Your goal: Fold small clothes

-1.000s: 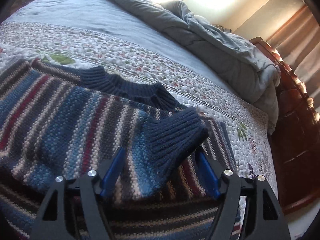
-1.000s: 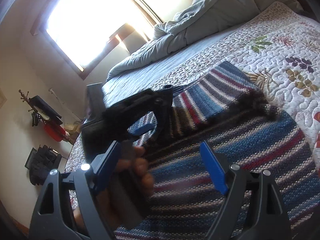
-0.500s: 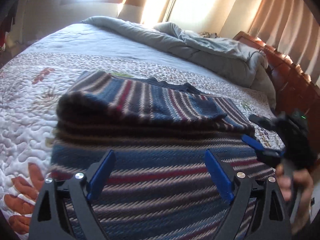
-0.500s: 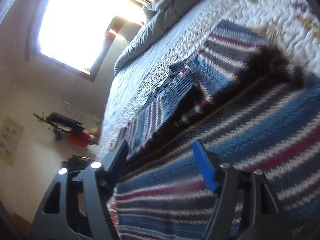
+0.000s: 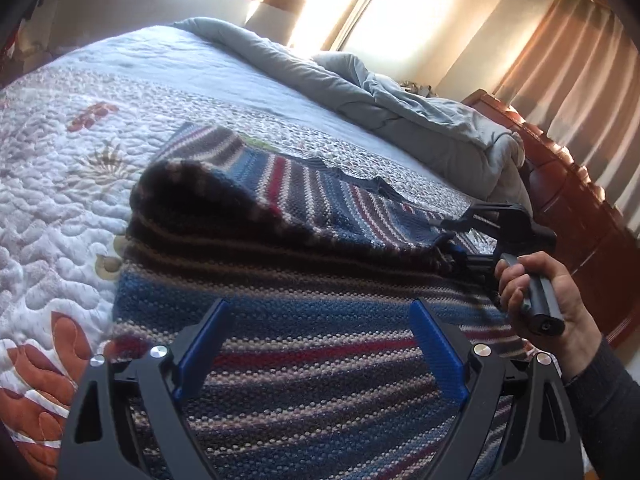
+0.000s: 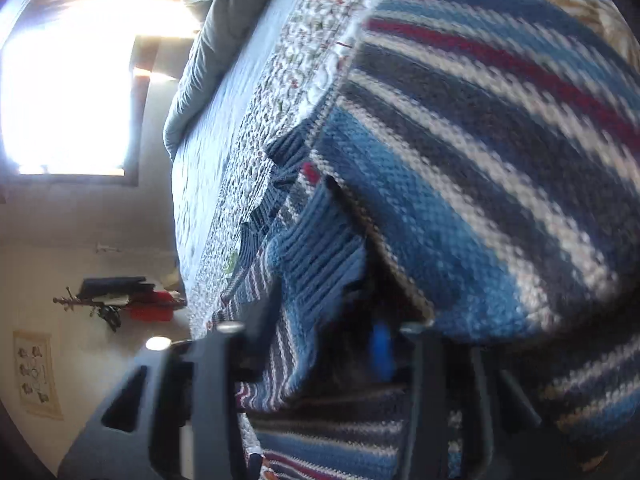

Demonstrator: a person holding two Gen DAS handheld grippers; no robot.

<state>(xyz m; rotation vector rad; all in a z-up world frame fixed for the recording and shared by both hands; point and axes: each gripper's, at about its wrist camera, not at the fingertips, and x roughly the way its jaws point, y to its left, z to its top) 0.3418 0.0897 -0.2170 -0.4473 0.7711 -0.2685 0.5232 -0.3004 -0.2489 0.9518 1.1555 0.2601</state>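
Observation:
A blue, red and cream striped knit sweater [image 5: 320,240] lies on the bed quilt, its far half doubled over into a thick rolled fold [image 5: 192,188]. My left gripper [image 5: 320,308] hovers open over the near striped part, nothing between its blue pads. At the sweater's right edge a hand [image 5: 560,300] holds my right gripper [image 5: 456,252] with its tip in the fold. The blurred right wrist view shows the right gripper [image 6: 348,344] shut on the sweater [image 6: 480,160] near a ribbed navy edge [image 6: 316,256]. Cloth hides most of its pads.
A white quilt with floral print [image 5: 60,208] covers the bed. A bunched grey duvet [image 5: 400,100] lies at the far end, a dark wooden bed frame [image 5: 568,200] and curtains [image 5: 580,60] stand to the right. The right wrist view shows a bright window [image 6: 68,100] and a coat rack [image 6: 112,300].
My left gripper let go of the navy cuff, opened wide and drew back over the sweater's near part. My right gripper rolled, dropped to the sweater's right edge and shut on it.

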